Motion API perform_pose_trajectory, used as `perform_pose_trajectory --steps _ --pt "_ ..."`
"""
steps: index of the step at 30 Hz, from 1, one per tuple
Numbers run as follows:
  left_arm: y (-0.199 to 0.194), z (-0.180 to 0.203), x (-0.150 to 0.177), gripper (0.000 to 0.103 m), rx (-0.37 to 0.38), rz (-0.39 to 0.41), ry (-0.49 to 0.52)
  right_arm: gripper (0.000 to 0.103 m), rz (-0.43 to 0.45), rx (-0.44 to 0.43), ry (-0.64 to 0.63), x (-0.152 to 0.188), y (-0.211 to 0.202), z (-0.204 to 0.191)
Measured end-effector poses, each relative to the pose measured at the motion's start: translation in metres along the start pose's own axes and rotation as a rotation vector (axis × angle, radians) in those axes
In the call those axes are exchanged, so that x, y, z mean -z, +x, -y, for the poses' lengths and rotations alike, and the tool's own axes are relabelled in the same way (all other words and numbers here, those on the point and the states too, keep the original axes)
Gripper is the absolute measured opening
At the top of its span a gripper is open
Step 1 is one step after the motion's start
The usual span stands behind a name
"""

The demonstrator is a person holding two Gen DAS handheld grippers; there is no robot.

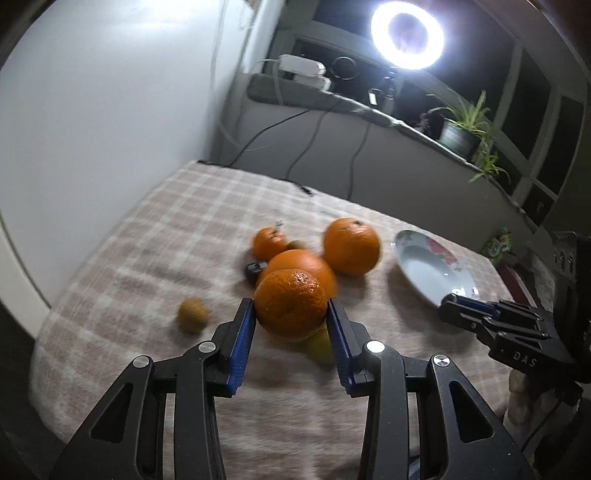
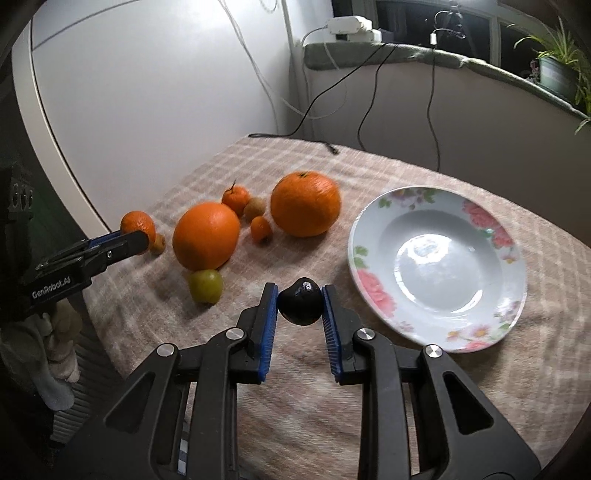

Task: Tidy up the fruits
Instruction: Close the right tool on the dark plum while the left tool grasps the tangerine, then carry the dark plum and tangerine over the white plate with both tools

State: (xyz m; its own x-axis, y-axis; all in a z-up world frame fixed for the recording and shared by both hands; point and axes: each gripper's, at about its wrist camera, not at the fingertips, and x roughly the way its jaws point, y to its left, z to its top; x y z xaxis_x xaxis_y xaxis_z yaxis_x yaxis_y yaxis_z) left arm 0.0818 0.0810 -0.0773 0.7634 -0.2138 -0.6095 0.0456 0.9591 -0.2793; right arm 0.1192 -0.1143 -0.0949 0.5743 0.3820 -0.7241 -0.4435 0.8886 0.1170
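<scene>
My left gripper (image 1: 291,308) is shut on a mandarin (image 1: 291,303) and holds it above the checked cloth. From the right wrist view the same gripper (image 2: 137,238) and its mandarin (image 2: 137,223) show at the left. My right gripper (image 2: 300,302) is shut on a small dark fruit (image 2: 300,301), just left of the flowered plate (image 2: 369,284), which has nothing in it. Two large oranges (image 2: 206,236) (image 2: 305,203), a small mandarin (image 2: 236,197), a tiny orange fruit (image 2: 261,229), a brown fruit (image 2: 255,206) and a green fruit (image 2: 205,286) lie on the cloth. In the left wrist view the right gripper (image 1: 452,301) reaches in beside the plate (image 1: 424,266).
A round brown fruit (image 1: 192,315) lies alone at the cloth's left. Behind the table a sill carries a ring light (image 1: 406,35), a potted plant (image 1: 460,129) and a power strip (image 2: 351,26) with cables hanging down. A white wall closes the left side.
</scene>
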Motion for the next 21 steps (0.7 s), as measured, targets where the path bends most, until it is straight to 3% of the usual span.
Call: perform_pose_trajectory --steps 9,21 --pt "0.018 0.055 -0.009 0.038 0.094 -0.017 0.096 0.025 0.025 0.062 0.040 -0.001 -0.016 0.041" --pt "0.063 0.126 -0.013 0.038 0.182 -0.076 0.195 0.025 0.014 0.141 0.072 -0.002 -0.005 0.099"
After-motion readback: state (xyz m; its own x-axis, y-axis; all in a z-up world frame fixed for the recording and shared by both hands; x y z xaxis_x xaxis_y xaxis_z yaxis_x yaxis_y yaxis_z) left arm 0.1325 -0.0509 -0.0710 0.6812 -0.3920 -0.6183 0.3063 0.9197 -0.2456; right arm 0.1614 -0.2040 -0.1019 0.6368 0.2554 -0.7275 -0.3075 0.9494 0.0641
